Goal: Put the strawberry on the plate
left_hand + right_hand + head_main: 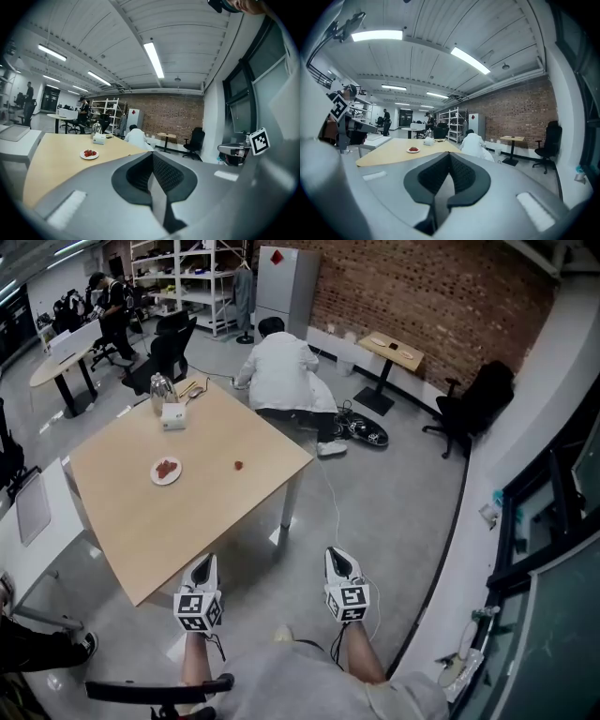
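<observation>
The left tool and right tool are shut, empty. The strawberry lies near the worktop's right corner, off the plate.

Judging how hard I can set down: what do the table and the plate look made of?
Table: light tan, wood-look top with a matte finish, likely laminate or veneer, since the colour is even and there is no glare. Plate: white and smooth, ceramic or plastic; it is too small in view to tell which.
</observation>
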Action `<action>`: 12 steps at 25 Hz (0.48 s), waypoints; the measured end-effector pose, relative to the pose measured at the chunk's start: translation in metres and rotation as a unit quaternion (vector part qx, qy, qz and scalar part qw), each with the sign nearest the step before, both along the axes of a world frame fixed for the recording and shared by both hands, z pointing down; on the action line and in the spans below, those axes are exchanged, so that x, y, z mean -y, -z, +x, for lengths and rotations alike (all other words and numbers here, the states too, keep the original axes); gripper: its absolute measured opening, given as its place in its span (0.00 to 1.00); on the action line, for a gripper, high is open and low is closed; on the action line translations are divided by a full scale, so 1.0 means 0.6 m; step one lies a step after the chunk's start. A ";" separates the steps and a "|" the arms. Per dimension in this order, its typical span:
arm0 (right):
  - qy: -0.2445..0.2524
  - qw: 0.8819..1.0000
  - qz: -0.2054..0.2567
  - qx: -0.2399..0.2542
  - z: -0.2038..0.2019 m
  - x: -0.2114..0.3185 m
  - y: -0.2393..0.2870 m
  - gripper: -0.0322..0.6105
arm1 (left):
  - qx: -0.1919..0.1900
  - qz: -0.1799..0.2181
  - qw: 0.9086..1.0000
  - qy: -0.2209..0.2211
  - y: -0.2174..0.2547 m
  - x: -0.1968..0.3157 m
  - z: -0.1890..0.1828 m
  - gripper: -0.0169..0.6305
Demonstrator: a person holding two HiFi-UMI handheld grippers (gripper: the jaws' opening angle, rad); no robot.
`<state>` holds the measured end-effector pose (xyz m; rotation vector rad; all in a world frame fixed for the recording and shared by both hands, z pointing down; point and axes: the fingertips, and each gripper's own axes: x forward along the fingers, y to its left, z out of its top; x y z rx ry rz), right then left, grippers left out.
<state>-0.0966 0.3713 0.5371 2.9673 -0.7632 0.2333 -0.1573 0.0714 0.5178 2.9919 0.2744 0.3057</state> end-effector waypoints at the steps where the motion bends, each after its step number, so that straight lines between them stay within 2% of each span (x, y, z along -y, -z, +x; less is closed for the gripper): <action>1: 0.002 1.000 0.002 0.001 0.012 -0.004 0.000 0.06 | 0.001 0.002 1.000 0.002 0.002 -0.005 0.009 0.06; 12: 0.058 0.998 0.010 0.006 0.100 -0.019 -0.019 0.06 | 0.010 0.015 0.999 0.032 -0.013 -0.061 0.079 0.06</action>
